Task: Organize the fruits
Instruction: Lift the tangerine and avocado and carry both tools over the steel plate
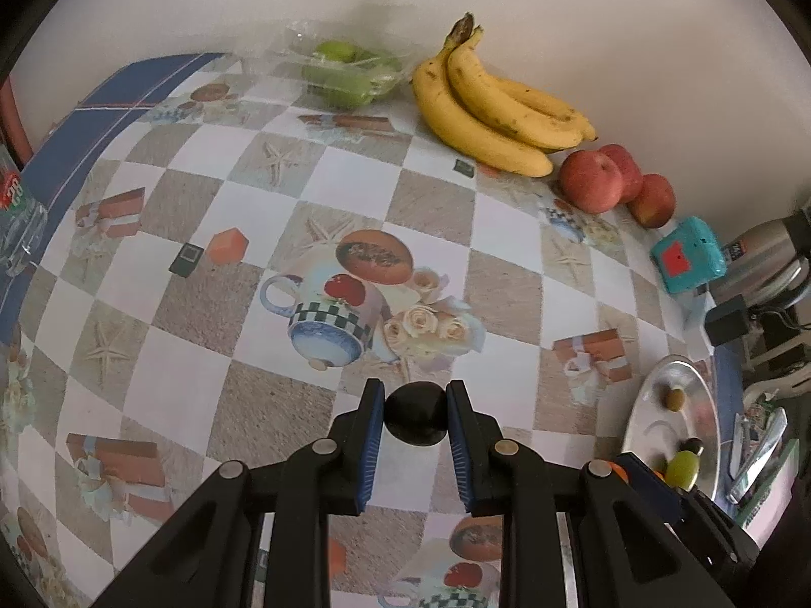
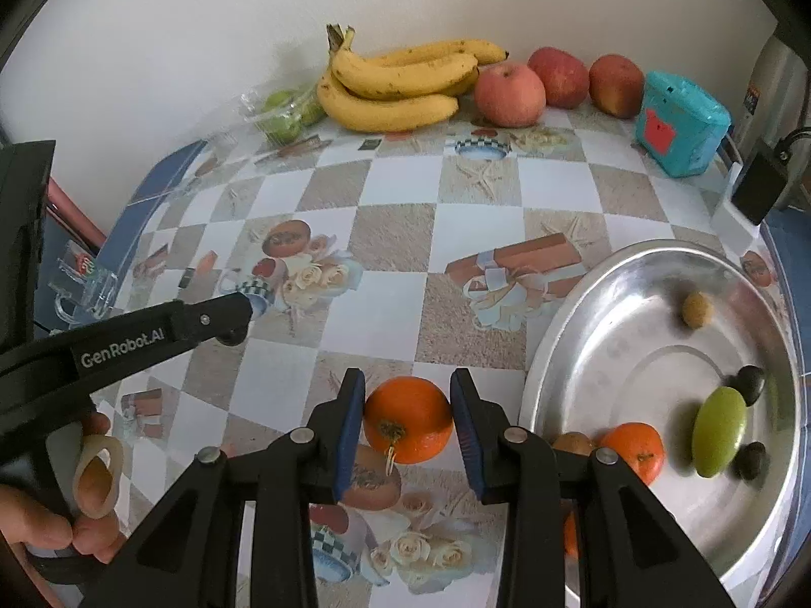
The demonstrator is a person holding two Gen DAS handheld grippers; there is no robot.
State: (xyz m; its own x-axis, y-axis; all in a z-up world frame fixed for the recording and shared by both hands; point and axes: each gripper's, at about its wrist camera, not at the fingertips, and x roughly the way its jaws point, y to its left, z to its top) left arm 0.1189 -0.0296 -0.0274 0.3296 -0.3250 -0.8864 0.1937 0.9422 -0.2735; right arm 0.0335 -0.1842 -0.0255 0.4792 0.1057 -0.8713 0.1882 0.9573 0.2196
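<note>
In the left wrist view, my left gripper [image 1: 414, 408] is shut on a small dark round fruit [image 1: 415, 418], held above the patterned tablecloth. In the right wrist view, my right gripper [image 2: 408, 418] is shut on an orange [image 2: 408, 423], stem towards the camera, just left of a metal plate [image 2: 623, 314]. The plate holds another orange [image 2: 633, 451], a green oval fruit [image 2: 720, 430], two dark fruits [image 2: 750, 382] and a small brown fruit [image 2: 697, 308]. Against the back wall lie bananas [image 2: 400, 81], three red apples [image 2: 509, 93] and bagged green fruits [image 2: 286, 111].
A teal box [image 2: 682, 124] stands right of the apples, with a steel flask [image 1: 770, 258] and a black adapter [image 2: 758, 185] beyond it. A glass mug [image 2: 83, 286] sits at the table's left edge. A person's hand [image 2: 61, 522] grips the left tool.
</note>
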